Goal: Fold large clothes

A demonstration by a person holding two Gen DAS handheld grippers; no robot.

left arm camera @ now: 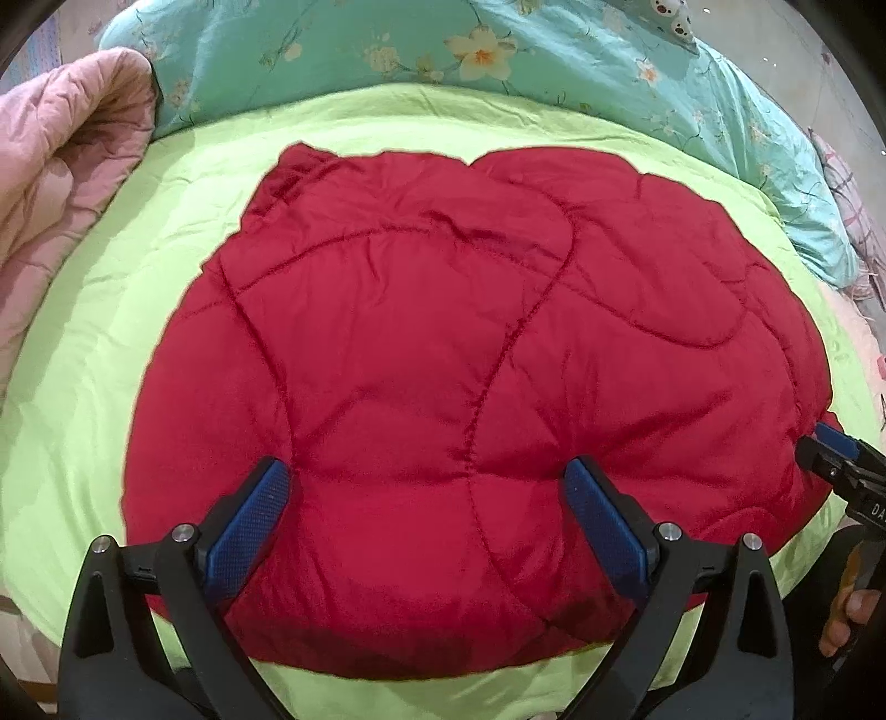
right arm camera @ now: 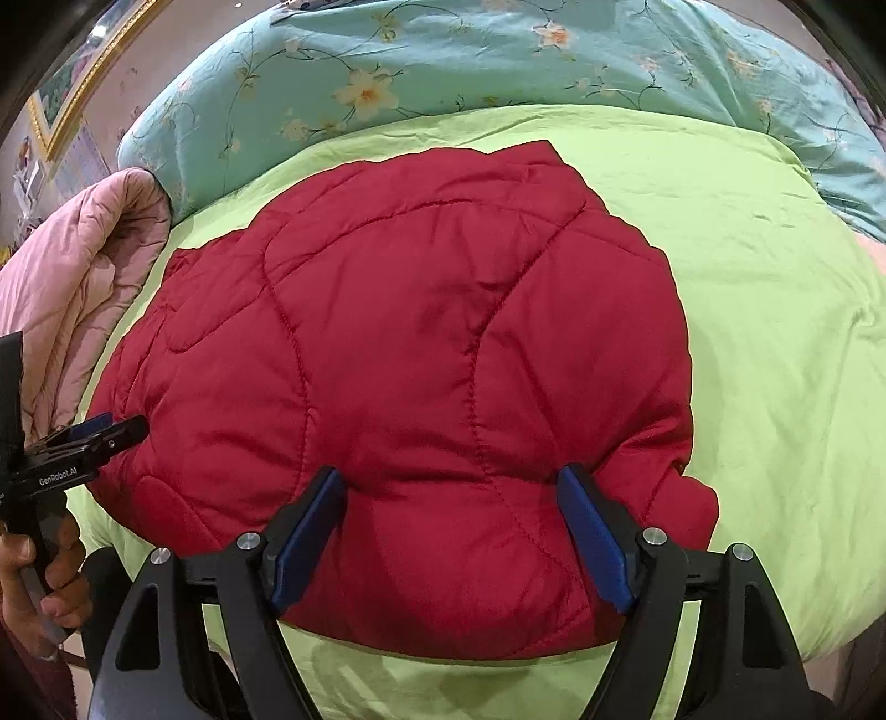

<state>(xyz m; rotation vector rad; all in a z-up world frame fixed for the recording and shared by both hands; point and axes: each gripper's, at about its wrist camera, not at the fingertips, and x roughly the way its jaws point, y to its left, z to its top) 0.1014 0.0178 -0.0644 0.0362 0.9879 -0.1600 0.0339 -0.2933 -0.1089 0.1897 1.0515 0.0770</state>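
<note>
The folded jacket [left arm camera: 443, 360] is lying at the middle of the bed [left arm camera: 83, 387], on the sheet. A quilt [left arm camera: 332, 50] is lying along the far edge, another blanket [left arm camera: 61, 183] at the left edge.

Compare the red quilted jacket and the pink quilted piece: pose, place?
The red quilted jacket lies spread flat mid-bed on the green sheet; the pink quilted piece sits bunched and rumpled at the left edge. Red is between both grippers' open fingers; pink is away from them. Both are padded and stitched.

You see a red quilted jacket [left arm camera: 443, 343] on a lime-green sheet [left arm camera: 111, 354]. At twelve o'clock lies a teal floral quilt [left arm camera: 343, 61]; at ten, a pink one [left arm camera: 61, 166].
</note>
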